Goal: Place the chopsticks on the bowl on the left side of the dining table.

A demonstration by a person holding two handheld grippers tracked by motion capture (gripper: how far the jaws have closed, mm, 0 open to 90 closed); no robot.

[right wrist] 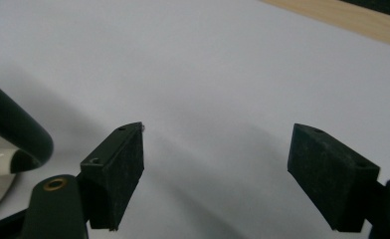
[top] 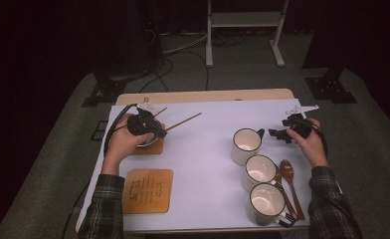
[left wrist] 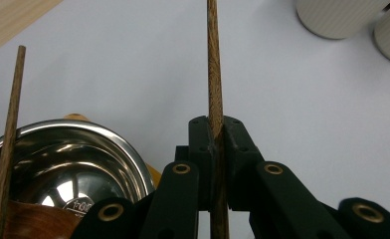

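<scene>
Near edge, R: three white enamel mugs w/ dark rims (top: 260,172) in a slanted row; two reddish-brown wooden spoons (top: 288,181) lie just beside the nearer two, on their R.
Near edge, L: square wooden coaster w/ slots (top: 147,190) flat on the white table sheet (top: 203,154).
R gripper (top: 278,135): jaws wide apart, nothing betw. them; low over bare sheet just R of the farthest mug's dark handle (right wrist: 14,137), pads (right wrist: 121,174) not touching it.
L gripper (top: 150,130): jaws together, clamped on thin dark wooden chopstick (left wrist: 214,74); stick runs out past the tips toward the table's far edge.
Far L: shiny steel bowl (left wrist: 68,159) on second wooden coaster (top: 155,147), just beside L gripper; second chopstick (left wrist: 10,129) leans in it.
</scene>
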